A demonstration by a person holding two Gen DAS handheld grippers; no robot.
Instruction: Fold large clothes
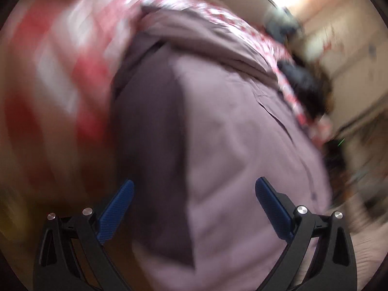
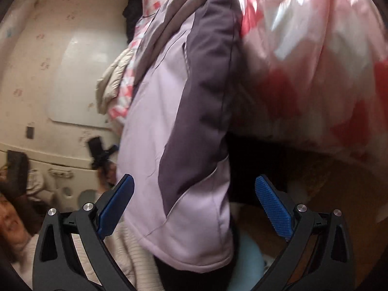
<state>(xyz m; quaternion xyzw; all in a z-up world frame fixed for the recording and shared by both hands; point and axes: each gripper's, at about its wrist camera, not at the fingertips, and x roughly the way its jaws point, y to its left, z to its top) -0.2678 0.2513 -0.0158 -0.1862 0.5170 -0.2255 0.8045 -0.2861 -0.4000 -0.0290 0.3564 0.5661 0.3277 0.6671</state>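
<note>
Jacket [image 2: 174,126] lilac and grey, ahead between both tools' spread fingers, left tool [image 1: 194,194] released, right tool [image 2: 194,191] released

You will find no readable writing, label, brand, number or sign in either wrist view (the left one is badly blurred), not on the jacket [image 2: 169,126], the checked cloth [image 2: 315,48] or the wall [image 2: 60,72].

lilac jacket [image 2: 155,126] blocking ahead, checked bedding [image 2: 315,48] beside
</note>
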